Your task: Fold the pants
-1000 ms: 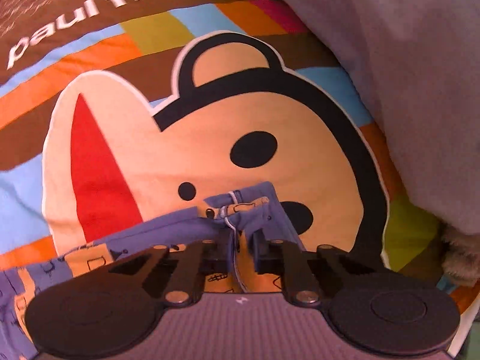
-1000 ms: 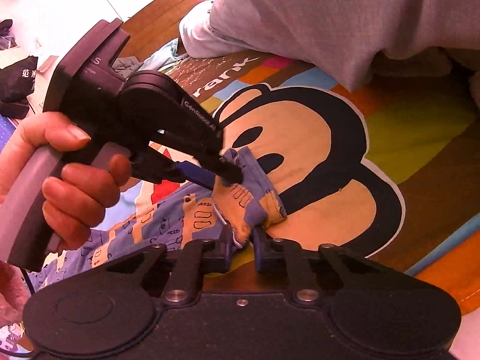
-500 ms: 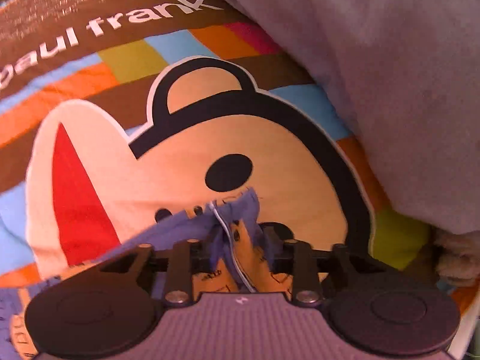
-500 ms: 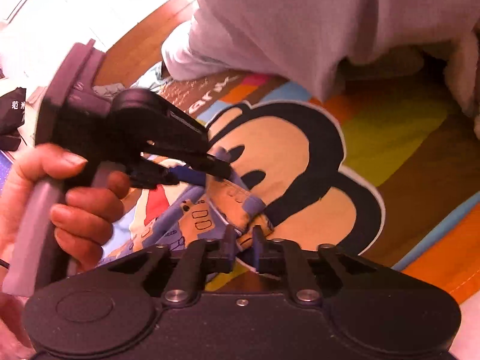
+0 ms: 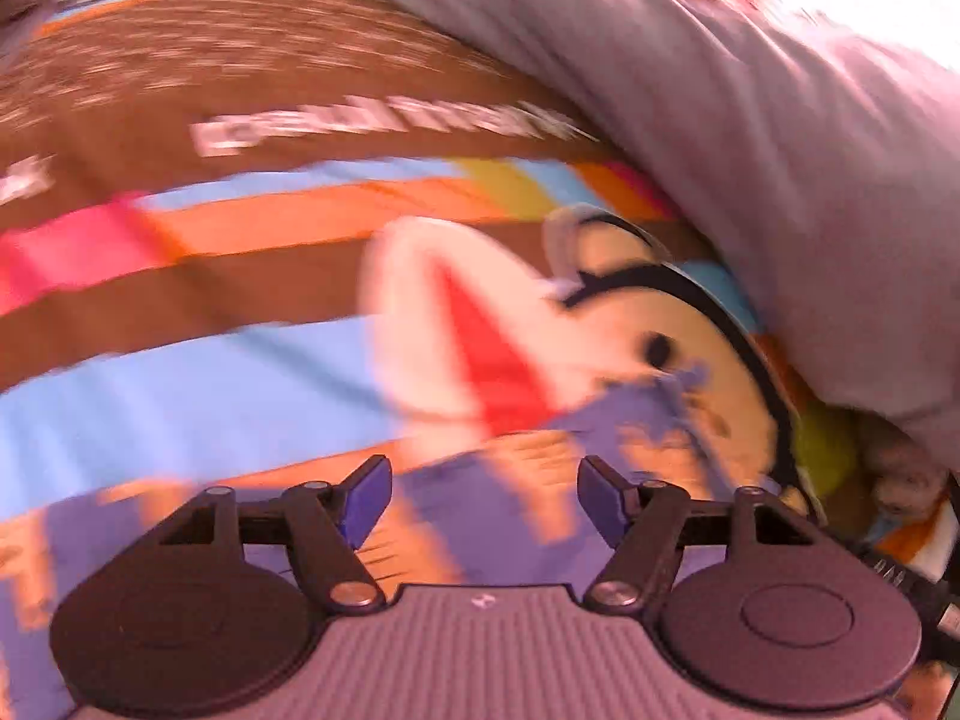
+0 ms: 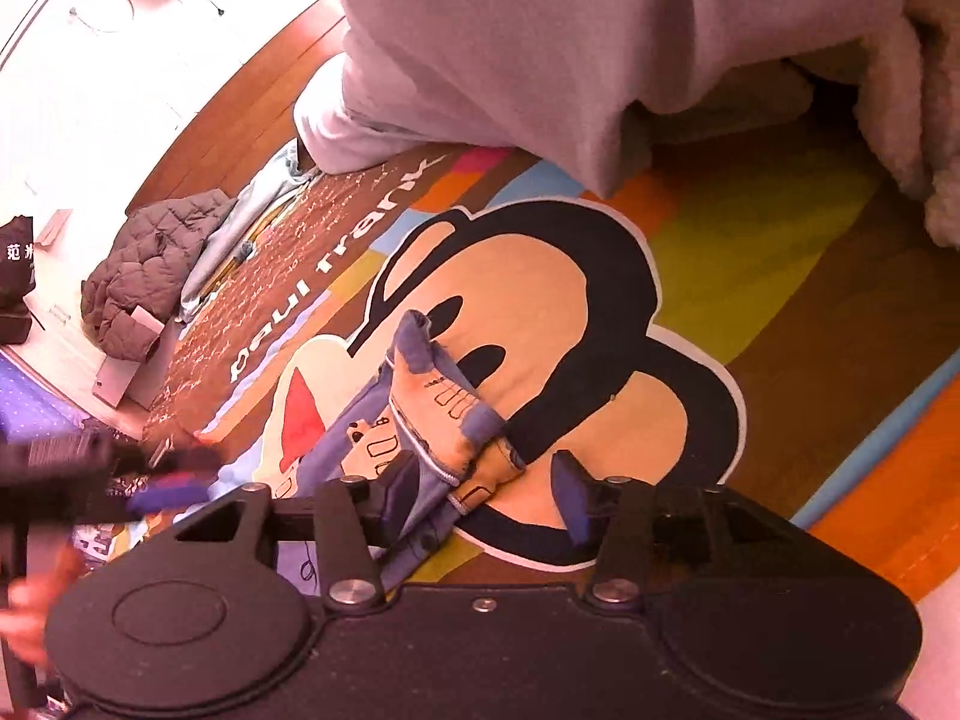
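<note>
The small blue and tan printed pants (image 6: 441, 420) lie bunched on the monkey-face blanket (image 6: 600, 324). My right gripper (image 6: 486, 495) is open, its jaws on either side of the pants' near end, holding nothing. My left gripper (image 5: 483, 498) is open and empty above the blurred pants (image 5: 600, 438). It also shows blurred at the left edge of the right wrist view (image 6: 120, 474), held by a hand.
A grey quilt (image 6: 600, 48) covers the far side of the blanket and shows in the left wrist view (image 5: 750, 120). A grey padded jacket (image 6: 144, 264) and light blue cloth (image 6: 240, 222) lie at the blanket's far left edge, by wooden floor (image 6: 240, 102).
Both grippers have opened and let go of the pants, which dropped onto the blanket. My left gripper has pulled away to the left and its view is blurred.
</note>
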`<state>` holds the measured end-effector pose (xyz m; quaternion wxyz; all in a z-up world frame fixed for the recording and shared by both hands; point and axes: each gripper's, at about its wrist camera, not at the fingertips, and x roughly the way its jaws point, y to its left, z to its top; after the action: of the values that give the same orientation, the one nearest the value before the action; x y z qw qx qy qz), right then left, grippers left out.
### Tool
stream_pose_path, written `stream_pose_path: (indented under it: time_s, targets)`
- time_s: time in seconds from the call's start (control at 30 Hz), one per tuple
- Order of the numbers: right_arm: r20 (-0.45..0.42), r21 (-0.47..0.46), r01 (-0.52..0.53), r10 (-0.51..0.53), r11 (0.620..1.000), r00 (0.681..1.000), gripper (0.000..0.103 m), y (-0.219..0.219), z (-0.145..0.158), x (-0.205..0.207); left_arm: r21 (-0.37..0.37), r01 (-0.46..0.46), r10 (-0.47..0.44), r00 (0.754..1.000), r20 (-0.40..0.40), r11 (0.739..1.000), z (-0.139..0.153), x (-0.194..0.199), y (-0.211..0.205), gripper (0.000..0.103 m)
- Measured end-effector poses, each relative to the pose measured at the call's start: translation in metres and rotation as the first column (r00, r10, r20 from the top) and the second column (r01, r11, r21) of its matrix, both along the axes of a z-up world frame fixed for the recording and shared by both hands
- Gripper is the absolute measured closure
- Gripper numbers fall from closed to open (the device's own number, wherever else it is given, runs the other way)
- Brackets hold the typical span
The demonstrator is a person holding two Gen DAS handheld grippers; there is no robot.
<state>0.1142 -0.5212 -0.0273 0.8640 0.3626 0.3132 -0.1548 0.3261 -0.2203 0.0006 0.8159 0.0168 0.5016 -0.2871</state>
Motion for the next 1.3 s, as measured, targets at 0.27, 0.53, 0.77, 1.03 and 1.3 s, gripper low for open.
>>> stream_pose_path:
  time_s: [0.27,0.53,0.77,1.03,1.3]
  targets:
    - [-0.097,-0.04,-0.014,0.01,0.999,0.995,0.077,-0.001,0.0,0.037,-0.177,-0.486,0.509,0.852,0.123,0.856,0.033,-0.032,0.148,0.02]
    - [-0.234,-0.24,-0.117,0.059,0.964,0.97,0.086,0.018,0.017,0.026,0.091,-0.341,0.308,0.915,0.262,0.936,0.02,-0.014,0.172,0.02]
    - [-0.188,-0.46,-0.173,0.095,0.871,0.978,0.038,0.052,0.056,0.037,0.184,-0.063,0.02,0.974,0.227,0.981,-0.014,0.02,0.147,0.018]
    - [-0.087,-0.297,-0.675,0.685,0.675,0.723,0.039,0.131,0.053,0.158,0.284,0.132,-0.183,0.97,0.161,0.95,-0.035,0.02,0.143,0.066]
    - [-0.142,-0.186,-0.922,0.919,0.341,0.368,0.05,0.209,0.009,0.254,0.266,0.153,-0.199,0.967,0.156,0.952,-0.033,0.026,0.149,0.073]
